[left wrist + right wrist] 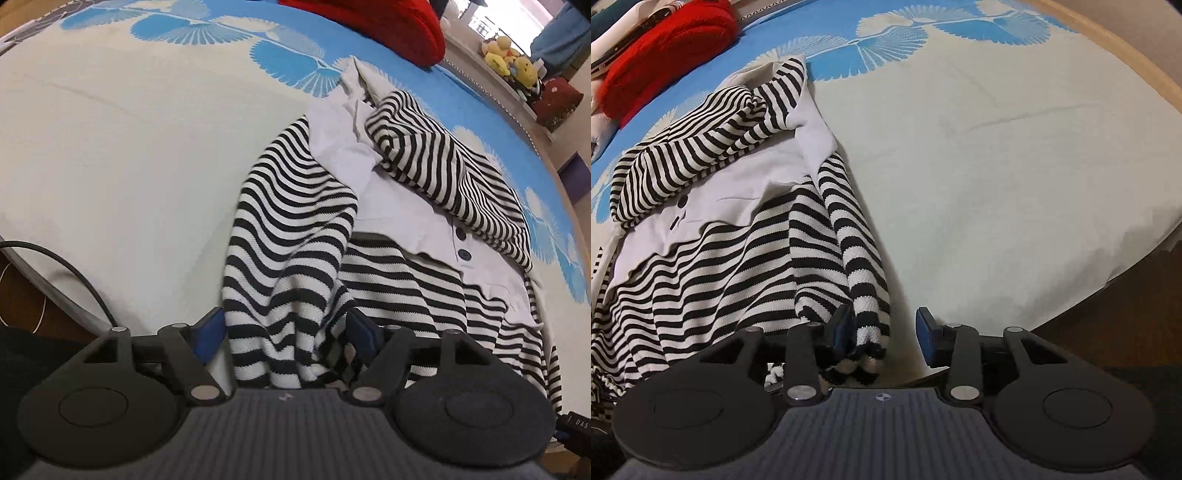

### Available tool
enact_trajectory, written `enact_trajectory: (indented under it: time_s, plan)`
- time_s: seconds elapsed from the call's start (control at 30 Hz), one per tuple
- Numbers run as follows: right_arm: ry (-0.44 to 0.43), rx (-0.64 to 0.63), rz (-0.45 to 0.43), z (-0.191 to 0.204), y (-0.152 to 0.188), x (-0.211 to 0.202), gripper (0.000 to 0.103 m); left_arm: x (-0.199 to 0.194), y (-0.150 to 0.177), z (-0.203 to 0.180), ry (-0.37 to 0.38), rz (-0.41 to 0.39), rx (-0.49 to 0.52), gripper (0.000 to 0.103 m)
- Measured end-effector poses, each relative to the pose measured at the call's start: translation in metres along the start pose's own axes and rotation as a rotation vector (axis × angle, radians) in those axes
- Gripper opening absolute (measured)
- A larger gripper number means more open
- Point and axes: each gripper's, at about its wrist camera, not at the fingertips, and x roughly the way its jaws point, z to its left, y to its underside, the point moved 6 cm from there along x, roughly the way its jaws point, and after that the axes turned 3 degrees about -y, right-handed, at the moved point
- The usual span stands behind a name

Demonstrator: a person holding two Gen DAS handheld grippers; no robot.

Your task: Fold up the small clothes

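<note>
Striped garment [295, 229], unfolded on bed [129, 166]: hem between parted fingers of left gripper [286, 332] and right gripper [884, 332], neither gripping.

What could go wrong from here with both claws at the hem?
1. The left claw stands open around a thick bunch of the striped top; closing may pinch several layers, so the fold drags crooked.
2. The right claw has only a narrow strip beside one pad; it may close on nothing.
3. The far sleeve lies crumpled over the white collar, so folding now could trap that lump.
</note>
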Motion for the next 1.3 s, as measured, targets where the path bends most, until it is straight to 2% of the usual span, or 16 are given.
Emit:
enact_trajectory:
  time_s: [0.23, 0.33, 0.37, 0.4, 0.43, 0.47, 0.5, 0.53, 0.6, 0.7, 0.77, 0.9, 1.03, 1.23, 1.3]
  plan:
    - [0.020, -0.071, 0.031, 0.010, 0.007, 0.008, 0.044, 0.016, 0.010, -0.004, -0.059, 0.047, 0.080, 0.081]
    - [0.030, -0.088, 0.034, 0.010, 0.007, 0.010, 0.044, 0.019, 0.013, -0.003, -0.081, 0.051, 0.111, 0.077]
    - [0.030, -0.089, 0.034, 0.010, 0.007, 0.010, 0.043, 0.019, 0.014, -0.003, -0.088, 0.053, 0.124, 0.070]
    - [0.028, -0.090, 0.033, 0.010, 0.007, 0.010, 0.043, 0.020, 0.016, -0.003, -0.091, 0.057, 0.136, 0.054]
    - [0.024, -0.094, 0.033, 0.011, 0.008, 0.009, 0.043, 0.021, 0.017, -0.005, -0.085, 0.064, 0.150, 0.043]
    - [0.020, -0.099, 0.031, 0.011, 0.008, 0.009, 0.032, 0.021, 0.019, -0.007, -0.065, 0.067, 0.164, 0.016]
    - [0.007, -0.106, 0.027, 0.013, 0.008, 0.008, 0.011, 0.019, 0.019, -0.010, -0.049, 0.059, 0.177, 0.009]
    - [-0.011, -0.115, 0.016, 0.015, 0.008, 0.005, 0.005, 0.015, 0.017, -0.013, -0.059, 0.032, 0.199, 0.008]
    - [-0.023, -0.154, -0.057, 0.024, 0.004, -0.007, 0.004, 0.007, 0.014, -0.015, -0.091, -0.024, 0.236, 0.008]
    - [-0.040, -0.196, -0.123, 0.032, 0.000, -0.021, 0.004, 0.003, 0.010, -0.012, -0.083, -0.033, 0.192, 0.009]
    - [-0.031, -0.194, -0.095, 0.030, 0.003, -0.017, 0.005, 0.008, 0.012, -0.007, -0.075, 0.005, 0.160, 0.010]
    - [-0.017, -0.163, -0.013, 0.023, 0.010, -0.001, 0.008, 0.017, 0.018, -0.004, -0.091, 0.068, 0.163, 0.024]
    - [-0.008, -0.173, -0.019, 0.025, 0.012, 0.001, 0.008, 0.019, 0.021, -0.007, -0.098, 0.079, 0.201, 0.025]
    - [0.002, -0.177, -0.018, 0.026, 0.011, 0.003, 0.008, 0.020, 0.021, -0.006, -0.105, 0.079, 0.206, 0.026]
    - [0.001, -0.171, -0.017, 0.027, 0.011, 0.004, 0.008, 0.021, 0.021, -0.007, -0.106, 0.080, 0.212, 0.023]
